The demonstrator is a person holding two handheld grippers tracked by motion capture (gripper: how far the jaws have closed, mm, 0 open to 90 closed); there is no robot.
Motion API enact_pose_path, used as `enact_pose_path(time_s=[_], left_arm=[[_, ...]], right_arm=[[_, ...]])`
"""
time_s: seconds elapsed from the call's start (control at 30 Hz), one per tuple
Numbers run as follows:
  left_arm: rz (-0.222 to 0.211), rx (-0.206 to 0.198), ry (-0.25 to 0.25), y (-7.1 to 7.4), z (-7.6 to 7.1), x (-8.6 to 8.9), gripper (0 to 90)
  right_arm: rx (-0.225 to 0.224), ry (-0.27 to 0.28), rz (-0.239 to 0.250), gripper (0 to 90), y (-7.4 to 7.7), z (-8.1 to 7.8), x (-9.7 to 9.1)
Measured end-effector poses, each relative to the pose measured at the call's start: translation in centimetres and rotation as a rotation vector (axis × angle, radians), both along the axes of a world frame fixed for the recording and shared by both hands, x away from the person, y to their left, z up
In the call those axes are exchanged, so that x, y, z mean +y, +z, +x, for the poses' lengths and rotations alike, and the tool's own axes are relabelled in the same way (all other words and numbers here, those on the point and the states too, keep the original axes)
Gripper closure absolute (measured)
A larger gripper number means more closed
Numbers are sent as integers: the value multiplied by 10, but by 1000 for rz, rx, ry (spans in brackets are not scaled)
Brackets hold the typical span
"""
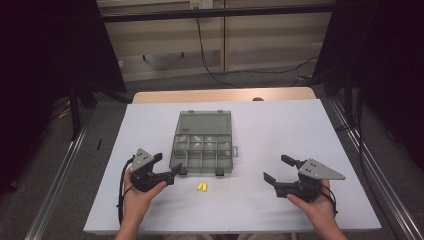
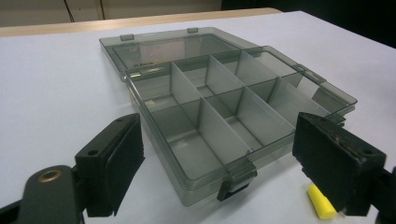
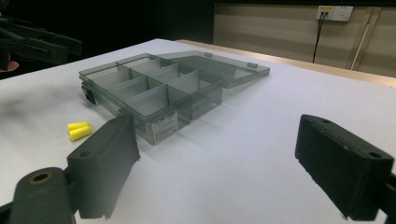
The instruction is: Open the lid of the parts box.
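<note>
Smoky plastic organizer box [image 1: 202,145] lay open mid-counter [image 1: 270,125], two yellow earplugs [image 1: 202,187] just before its front edge, left tool [image 1: 168,168] at its front-left corner, jaws spread and empty, right tool [image 1: 276,168] well right of it, jaws spread, empty.

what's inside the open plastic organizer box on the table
The organizer box has eight compartments, and those visible look empty, lid open flat behind. The yellow earplugs lie outside on the table. Dividers hide parts of some compartment floors.

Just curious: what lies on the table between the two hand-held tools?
In the high view, two yellow earplugs lie on the white table between the left tool and right tool, just before the open organizer box.
</note>
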State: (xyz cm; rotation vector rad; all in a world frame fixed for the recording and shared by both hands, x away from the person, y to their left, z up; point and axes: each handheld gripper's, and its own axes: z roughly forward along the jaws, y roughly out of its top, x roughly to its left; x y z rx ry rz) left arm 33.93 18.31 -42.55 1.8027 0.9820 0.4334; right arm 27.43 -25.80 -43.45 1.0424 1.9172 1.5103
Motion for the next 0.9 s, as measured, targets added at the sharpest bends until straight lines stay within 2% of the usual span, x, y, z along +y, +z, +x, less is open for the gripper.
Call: enact_pose_path(time_s=[0.17, 0.37, 0.5, 0.63, 0.7, 0.9], left_arm=[[-12, -19, -1, -3, -5, 0, 141], [-15, -8, -10, -10, -8, 1, 127], [-41, -6, 15, -12, -8, 4, 122], [-53, -9, 9, -13, -10, 4, 115], [-44, -7, -7, -14, -11, 2, 111], [-41, 1, -11, -16, -12, 0, 97]], right_arm=[[12, -15, 13, 118, 0, -3, -7], [12, -30, 18, 115, 0, -10, -17], [13, -44, 19, 111, -2, -11, -22], [8, -54, 20, 111, -2, -11, -25], [6, -58, 23, 111, -2, -11, -26], [0, -69, 32, 108, -1, -15, -27]])
